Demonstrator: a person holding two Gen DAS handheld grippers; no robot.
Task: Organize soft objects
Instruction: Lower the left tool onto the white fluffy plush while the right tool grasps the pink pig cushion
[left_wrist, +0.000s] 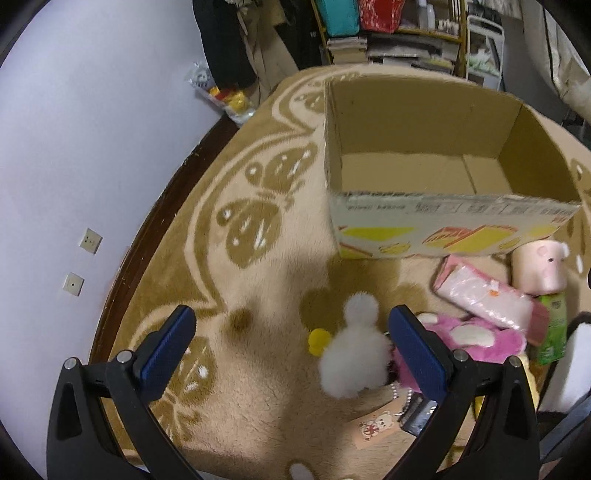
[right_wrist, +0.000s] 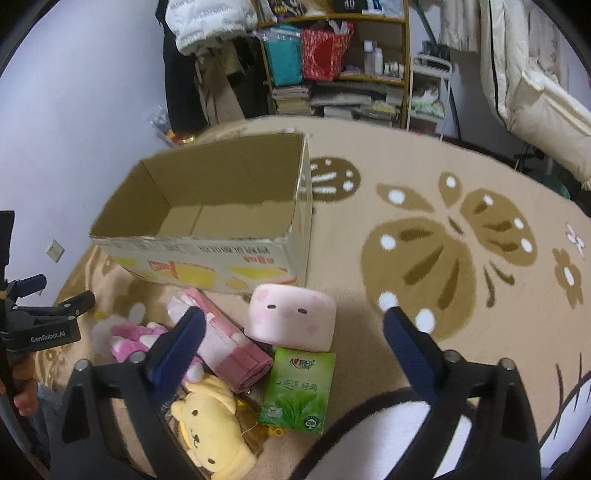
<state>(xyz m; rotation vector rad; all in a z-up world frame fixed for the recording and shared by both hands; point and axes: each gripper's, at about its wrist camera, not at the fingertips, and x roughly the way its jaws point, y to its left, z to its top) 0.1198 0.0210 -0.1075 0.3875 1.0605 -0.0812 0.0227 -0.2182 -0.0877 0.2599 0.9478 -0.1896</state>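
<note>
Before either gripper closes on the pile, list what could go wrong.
1. The white fluffy toy lies against the left gripper's right jaw, so closing may nudge it sideways rather than trap it.
2. A bead chain runs beside it and could snag.
3. The green tissue pack and pink packet overlap the plush toys, so one grab may drag several.

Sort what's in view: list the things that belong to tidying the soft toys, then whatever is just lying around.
For the job:
cardboard box
white fluffy toy
pink plush
yellow dog plush
pink pig cushion

Lying about:
green tissue pack
pink packet
shelf
</note>
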